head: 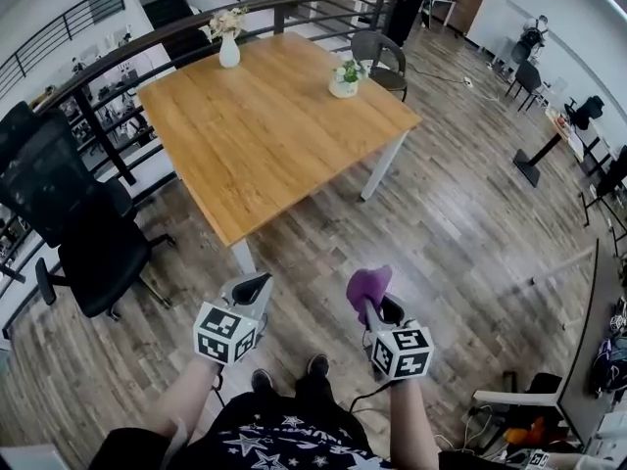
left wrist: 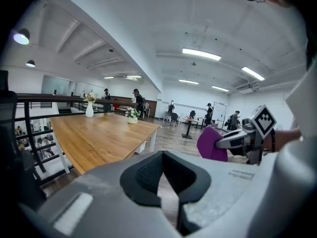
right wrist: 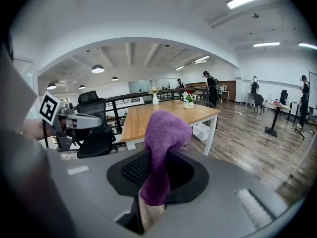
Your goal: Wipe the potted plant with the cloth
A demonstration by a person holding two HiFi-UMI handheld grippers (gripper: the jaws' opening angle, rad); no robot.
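Note:
The potted plant (head: 345,78), a small white pot with green leaves and pale flowers, stands near the far right edge of the wooden table (head: 265,135); the same plant (right wrist: 188,99) is small and distant in the right gripper view. Both grippers hang low over the floor, short of the table's near corner. My right gripper (head: 378,308) is shut on a purple cloth (head: 368,285), and the cloth (right wrist: 161,148) rises in a bunch above its jaws. My left gripper (head: 255,287) is shut with nothing in it.
A white vase of flowers (head: 228,39) stands at the table's far left edge. A black office chair (head: 69,223) sits left of the table, a grey chair (head: 377,52) behind it. A dark railing (head: 118,67) runs along the left. Wood floor lies around the table.

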